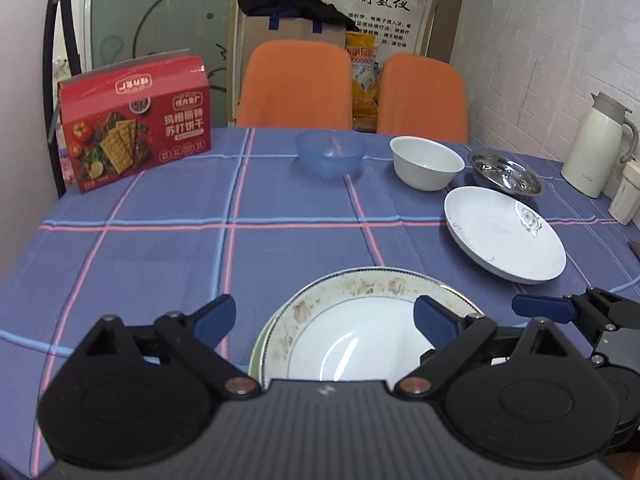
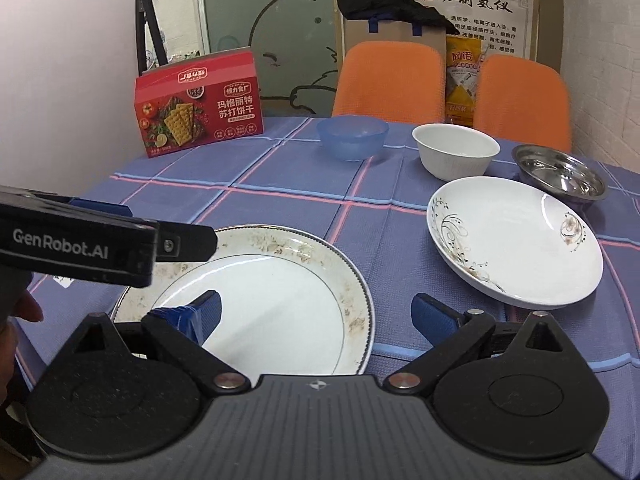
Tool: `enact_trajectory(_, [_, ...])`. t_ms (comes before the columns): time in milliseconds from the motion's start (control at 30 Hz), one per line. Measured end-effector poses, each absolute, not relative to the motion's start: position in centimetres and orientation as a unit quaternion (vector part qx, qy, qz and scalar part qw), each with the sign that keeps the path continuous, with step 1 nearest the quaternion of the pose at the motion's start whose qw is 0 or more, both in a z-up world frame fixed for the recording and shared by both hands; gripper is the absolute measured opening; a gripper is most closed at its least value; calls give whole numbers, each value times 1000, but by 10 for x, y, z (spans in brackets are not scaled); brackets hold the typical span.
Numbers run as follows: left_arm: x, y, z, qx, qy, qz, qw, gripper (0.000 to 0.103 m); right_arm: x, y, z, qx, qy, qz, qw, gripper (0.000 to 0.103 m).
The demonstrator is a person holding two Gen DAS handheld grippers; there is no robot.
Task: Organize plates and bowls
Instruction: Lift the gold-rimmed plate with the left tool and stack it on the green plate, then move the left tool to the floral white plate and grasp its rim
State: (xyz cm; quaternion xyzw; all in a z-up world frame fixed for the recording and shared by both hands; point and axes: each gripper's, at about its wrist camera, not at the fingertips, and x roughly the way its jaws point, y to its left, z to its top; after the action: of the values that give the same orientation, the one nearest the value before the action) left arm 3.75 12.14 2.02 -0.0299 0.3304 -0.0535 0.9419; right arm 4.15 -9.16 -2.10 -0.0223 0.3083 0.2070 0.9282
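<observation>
Both grippers hover over the gold-rimmed white plate (image 2: 272, 300).
Open blue-checked bench (image 1: 160, 264) at left; left gripper (image 1: 324, 320) and right gripper (image 2: 316, 316) fingers spread wide, empty.

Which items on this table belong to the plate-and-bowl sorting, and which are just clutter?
Job items: brown-rimmed plate, floral plate, blue plastic bowl, white bowl, steel bowl.

Lying about: red cracker box, white thermos jug, orange chairs, paper bag.
</observation>
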Motion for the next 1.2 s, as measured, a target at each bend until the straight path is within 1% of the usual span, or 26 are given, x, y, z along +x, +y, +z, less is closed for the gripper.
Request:
enact_trajectory(167, [45, 107, 19, -32, 336, -73, 939, 96, 43, -126, -23, 20, 322, 182, 929, 89])
enact_trajectory(333, [60, 84, 19, -39, 346, -106, 932, 96, 41, -175, -19, 58, 309, 125, 941, 90])
enact_trajectory(567, [96, 55, 22, -31, 366, -117, 923, 96, 62, -230, -23, 114, 308, 82, 941, 89])
enact_trajectory(800, [184, 7, 58, -2, 367, -141, 920, 98, 71, -251, -35, 157, 316, 97, 931, 89])
enact_trajectory(867, [211, -12, 58, 7, 379, -141, 915, 98, 72, -257, -39, 172, 321, 99, 926, 89])
enact_trajectory(933, [218, -18, 48, 9, 406, -135, 904, 98, 69, -261, -39, 173, 324, 102, 924, 89])
enact_trajectory(1033, [202, -14, 29, 19, 406, -147, 902, 98, 70, -267, -37, 160, 315, 102, 930, 89])
enact_trajectory(1133, [202, -14, 14, 14, 425, -145, 894, 98, 93, -268, -31, 143, 311, 100, 934, 89])
enact_trajectory(1200, [206, -17, 10, 8, 430, -146, 891, 98, 110, -262, -26, 109, 308, 98, 940, 89])
